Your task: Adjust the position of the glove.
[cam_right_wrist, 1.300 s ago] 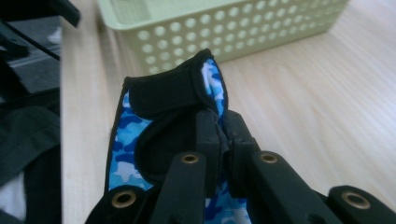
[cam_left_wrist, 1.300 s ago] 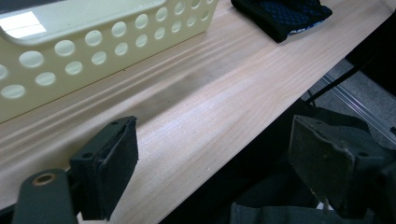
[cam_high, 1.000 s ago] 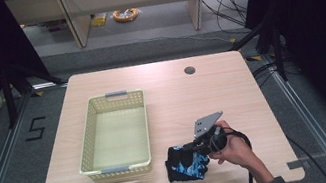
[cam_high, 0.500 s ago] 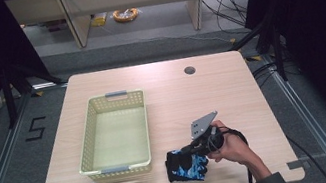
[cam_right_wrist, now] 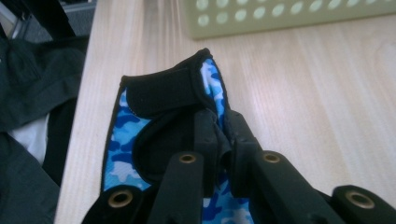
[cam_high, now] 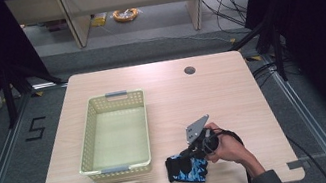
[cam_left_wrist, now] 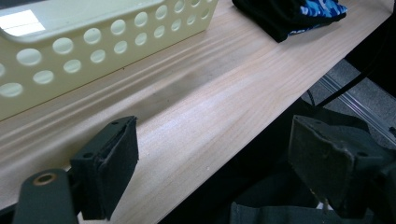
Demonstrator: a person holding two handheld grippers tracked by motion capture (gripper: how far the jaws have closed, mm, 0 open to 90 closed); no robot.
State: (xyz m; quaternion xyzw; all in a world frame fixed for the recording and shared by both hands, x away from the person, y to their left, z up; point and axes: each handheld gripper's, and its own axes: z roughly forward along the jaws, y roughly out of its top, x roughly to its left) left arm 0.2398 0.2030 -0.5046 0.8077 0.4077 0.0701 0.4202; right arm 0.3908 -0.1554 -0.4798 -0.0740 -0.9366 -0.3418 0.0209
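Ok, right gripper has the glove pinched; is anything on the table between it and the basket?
Nothing visible does. The glove lies on the table just right of the basket's near corner, pinched in the right gripper. Bare wood lies between them; only the basket's perforated wall must be cleared.

High view: fixed overhead on the person's side, looking forward and down on the whole desk (cam_high: 231, 89), floor and shelving beyond it. Landmark is the basket (cam_high: 115, 133).

Left tool cam: low at the desk's near edge, just below the basket's near wall (cam_left_wrist: 84, 51), close in, looking along the front edge.

Right tool cam: almost on the desk surface, well right of the basket, facing back toward it.

All three views share the basket wall (cam_right_wrist: 289, 16) and the desk strip beside it.
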